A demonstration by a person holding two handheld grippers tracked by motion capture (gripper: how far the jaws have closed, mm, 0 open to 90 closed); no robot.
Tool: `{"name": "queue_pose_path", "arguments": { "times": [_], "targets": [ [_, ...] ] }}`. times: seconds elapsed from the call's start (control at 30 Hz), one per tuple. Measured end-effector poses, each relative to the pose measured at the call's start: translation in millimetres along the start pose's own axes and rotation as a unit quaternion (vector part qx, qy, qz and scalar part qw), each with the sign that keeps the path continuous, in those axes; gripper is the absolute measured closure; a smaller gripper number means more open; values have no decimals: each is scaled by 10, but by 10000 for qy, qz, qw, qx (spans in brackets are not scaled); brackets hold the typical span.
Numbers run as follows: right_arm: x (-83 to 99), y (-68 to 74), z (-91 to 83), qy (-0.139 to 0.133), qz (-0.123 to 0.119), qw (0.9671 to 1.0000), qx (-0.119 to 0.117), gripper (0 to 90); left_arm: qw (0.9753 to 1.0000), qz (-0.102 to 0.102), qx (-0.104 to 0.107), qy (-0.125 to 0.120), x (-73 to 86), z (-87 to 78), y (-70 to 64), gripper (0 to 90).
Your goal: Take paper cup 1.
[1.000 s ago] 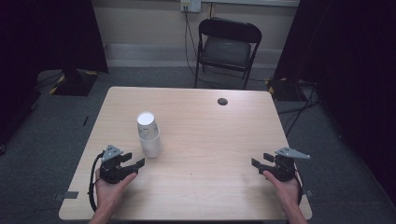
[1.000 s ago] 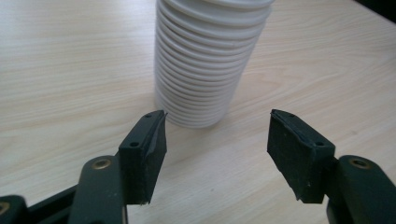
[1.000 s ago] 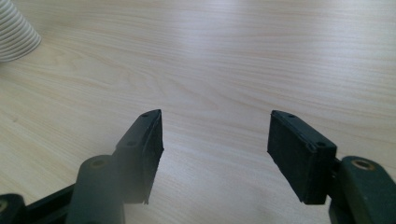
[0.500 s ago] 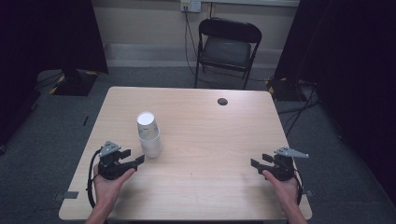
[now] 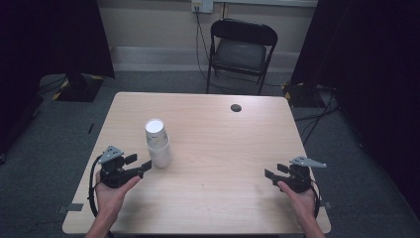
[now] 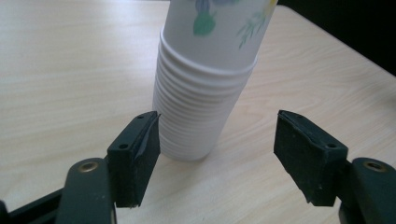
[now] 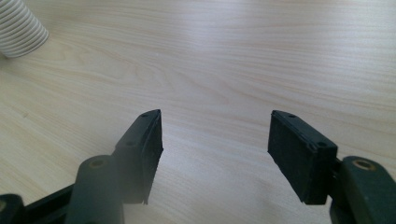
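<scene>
A stack of white paper cups [image 5: 157,144] stands upside down on the left half of the wooden table [image 5: 223,144]; the top cup carries a floral print [image 6: 205,84]. My left gripper [image 5: 141,167] is open just in front of the stack's base, jaws spread wide and not touching it [image 6: 215,149]. My right gripper [image 5: 270,174] rests open near the table's right front, nothing between its jaws [image 7: 215,149]. The ribbed base of the stack [image 7: 18,32] appears at the upper left of the right gripper view.
A small dark round disc [image 5: 236,107] lies near the table's far edge. A black folding chair [image 5: 240,49] stands behind the table. Dark curtains hang on both sides, and cables run across the grey carpet.
The left gripper has edged slightly forward toward the cup stack. The right gripper has barely shifted.
</scene>
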State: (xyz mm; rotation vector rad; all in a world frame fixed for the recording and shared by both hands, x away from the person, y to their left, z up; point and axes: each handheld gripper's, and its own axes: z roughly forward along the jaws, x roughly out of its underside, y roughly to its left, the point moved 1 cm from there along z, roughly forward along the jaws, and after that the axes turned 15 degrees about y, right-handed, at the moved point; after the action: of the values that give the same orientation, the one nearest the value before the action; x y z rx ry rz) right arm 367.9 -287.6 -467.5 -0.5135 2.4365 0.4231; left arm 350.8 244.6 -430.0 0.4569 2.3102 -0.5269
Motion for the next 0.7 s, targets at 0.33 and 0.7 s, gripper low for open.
{"name": "queue_pose_path", "arguments": {
  "times": [0.33, 0.7],
  "targets": [
    [-7, 41, 7, -9, -38, 10000, -42, 352, 9992, 314, 61, -242, -167, -143, -58, 291],
    [-19, 50, 30, 22, -74, 9999, -72, 351, 9981, 530, 63, -306, -440, -79, -114, 215]
  ]
}}
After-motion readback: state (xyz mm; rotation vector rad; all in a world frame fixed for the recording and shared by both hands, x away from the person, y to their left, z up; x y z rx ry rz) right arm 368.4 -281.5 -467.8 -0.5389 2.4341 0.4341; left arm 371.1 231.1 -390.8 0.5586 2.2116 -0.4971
